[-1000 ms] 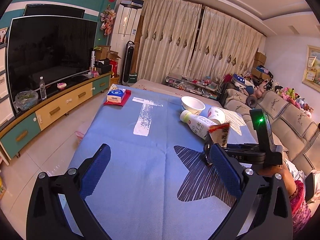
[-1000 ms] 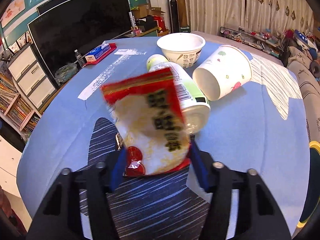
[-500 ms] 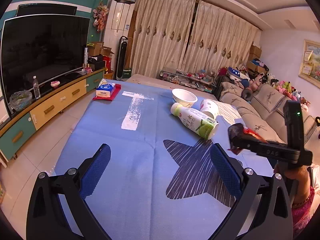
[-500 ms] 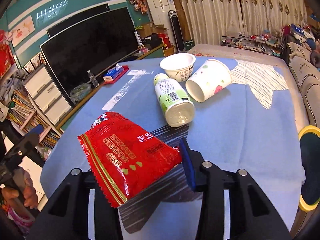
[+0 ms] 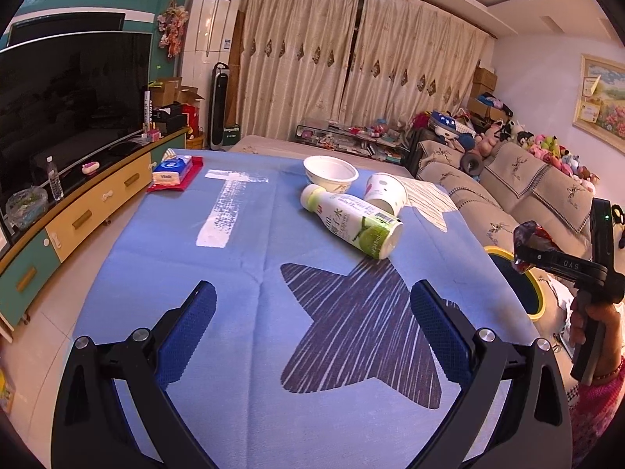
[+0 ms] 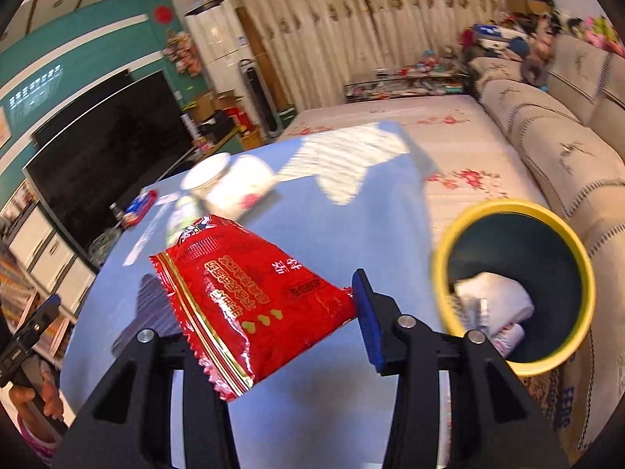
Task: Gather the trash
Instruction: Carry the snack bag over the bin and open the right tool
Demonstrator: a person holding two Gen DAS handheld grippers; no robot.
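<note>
The right gripper point(image 6: 269, 320) is gripping one red snack packet point(image 6: 250, 293) between its jaws, carrying it above the table's right edge toward the yellow-rimmed bin point(image 6: 511, 289) just off that edge. The bin is already holding some white wrappers, so collection looks partly done. Three pieces are still lying near the far right corner of the blue table point(image 5: 164, 258): one bottle point(image 5: 351, 221), one paper cup point(image 5: 384, 193), one bowl point(image 5: 330, 172). The left gripper point(image 5: 312, 324) is hovering wide, holding nothing.

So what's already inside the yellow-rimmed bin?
The yellow-rimmed bin holds a crumpled white wad and a small pale, printed piece of rubbish. The bin's near wall hides anything lower down.
</note>
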